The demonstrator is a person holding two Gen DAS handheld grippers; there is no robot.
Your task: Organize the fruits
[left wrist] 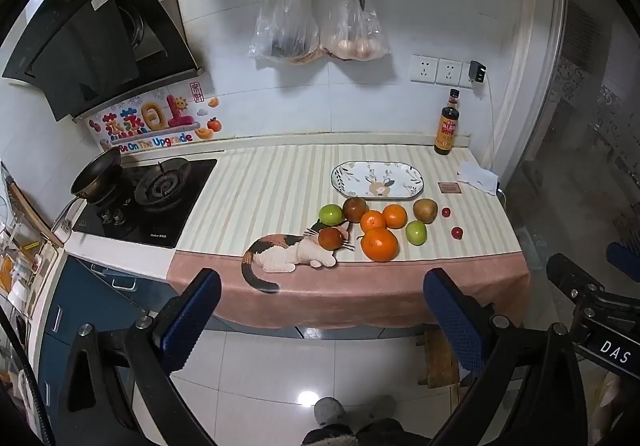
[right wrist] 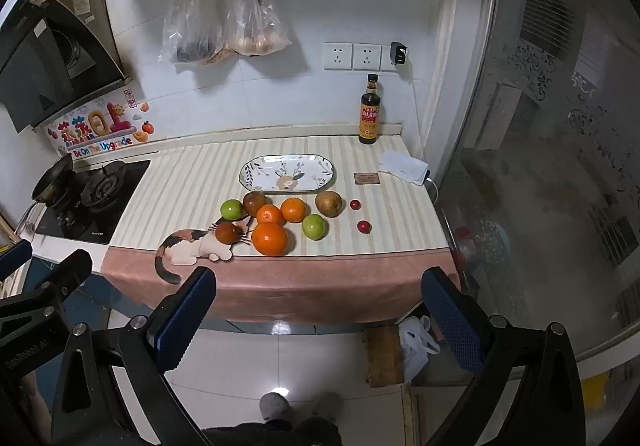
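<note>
Ten fruits [left wrist: 379, 244] well beyond both gaping tongs [left wrist: 322, 282]

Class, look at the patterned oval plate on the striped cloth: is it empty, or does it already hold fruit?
Empty. The plate shows only its printed pattern; every fruit, such as the big orange, lies on the cloth in front of it.

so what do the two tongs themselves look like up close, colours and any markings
Both match: the left tongs and right tongs have black angular frames with silver bolts, and each finger carries a dark blue pad with a fine dotted texture. White lettering, partly cut off, marks the black body of each where it shows in the other's view.
</note>
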